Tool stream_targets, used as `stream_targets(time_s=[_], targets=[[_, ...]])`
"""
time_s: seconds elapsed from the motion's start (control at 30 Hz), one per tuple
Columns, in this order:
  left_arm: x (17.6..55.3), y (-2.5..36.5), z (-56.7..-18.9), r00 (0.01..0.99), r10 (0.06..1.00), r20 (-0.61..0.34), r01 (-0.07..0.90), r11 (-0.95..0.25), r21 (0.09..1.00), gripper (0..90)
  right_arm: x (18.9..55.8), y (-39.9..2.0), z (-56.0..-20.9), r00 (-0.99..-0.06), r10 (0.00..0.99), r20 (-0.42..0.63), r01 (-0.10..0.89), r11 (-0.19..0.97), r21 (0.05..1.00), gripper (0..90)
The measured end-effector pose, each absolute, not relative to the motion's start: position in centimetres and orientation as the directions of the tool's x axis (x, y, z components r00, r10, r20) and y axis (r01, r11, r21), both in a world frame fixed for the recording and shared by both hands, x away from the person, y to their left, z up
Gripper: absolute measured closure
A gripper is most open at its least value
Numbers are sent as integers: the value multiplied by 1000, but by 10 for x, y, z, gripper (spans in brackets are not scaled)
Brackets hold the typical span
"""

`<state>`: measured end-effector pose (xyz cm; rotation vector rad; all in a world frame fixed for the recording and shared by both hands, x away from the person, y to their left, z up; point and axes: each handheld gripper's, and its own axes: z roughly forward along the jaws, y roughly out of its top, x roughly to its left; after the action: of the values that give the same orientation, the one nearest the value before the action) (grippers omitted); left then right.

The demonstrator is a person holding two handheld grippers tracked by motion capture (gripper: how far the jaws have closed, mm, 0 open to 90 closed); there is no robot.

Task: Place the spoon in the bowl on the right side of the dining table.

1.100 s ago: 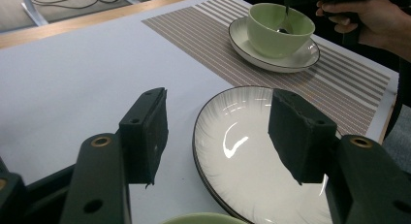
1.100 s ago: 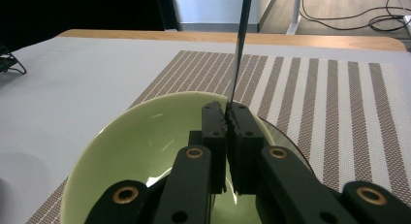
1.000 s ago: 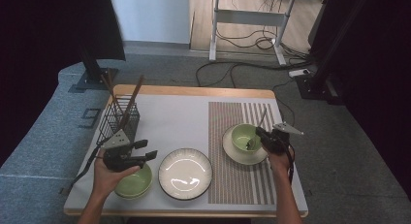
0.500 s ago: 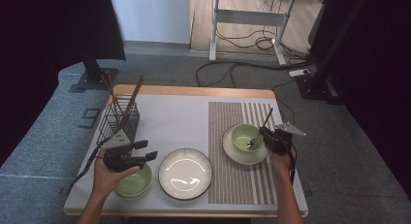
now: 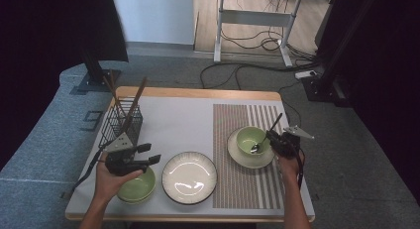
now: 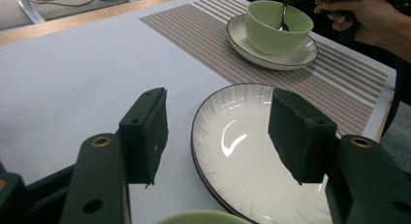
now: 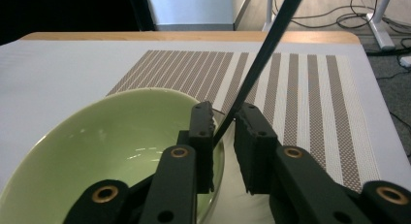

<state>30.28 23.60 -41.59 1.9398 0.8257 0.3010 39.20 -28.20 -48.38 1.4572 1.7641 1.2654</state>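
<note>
The right tongs (image 7: 224, 118) have just been opening; their jaws stand slightly apart around the black handle of the spoon (image 7: 264, 59), which leans in the green bowl (image 5: 252, 140) on its saucer (image 5: 245, 157). The left tongs (image 6: 218, 132) hang released above the white plate (image 6: 242, 151).

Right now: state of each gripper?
Left gripper: open, nothing between the jaws, over the white plate.
Right gripper: jaws just been opening, the spoon handle between them, apparently unclamped.
</note>
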Motion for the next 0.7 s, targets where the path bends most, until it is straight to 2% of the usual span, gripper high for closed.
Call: stream_targets(time_s=[0.7], targets=[[302,238,-415,737,663,-132,419,-295,858,394,391,-288,-487,-283,938,201,468,-48,882,693]])
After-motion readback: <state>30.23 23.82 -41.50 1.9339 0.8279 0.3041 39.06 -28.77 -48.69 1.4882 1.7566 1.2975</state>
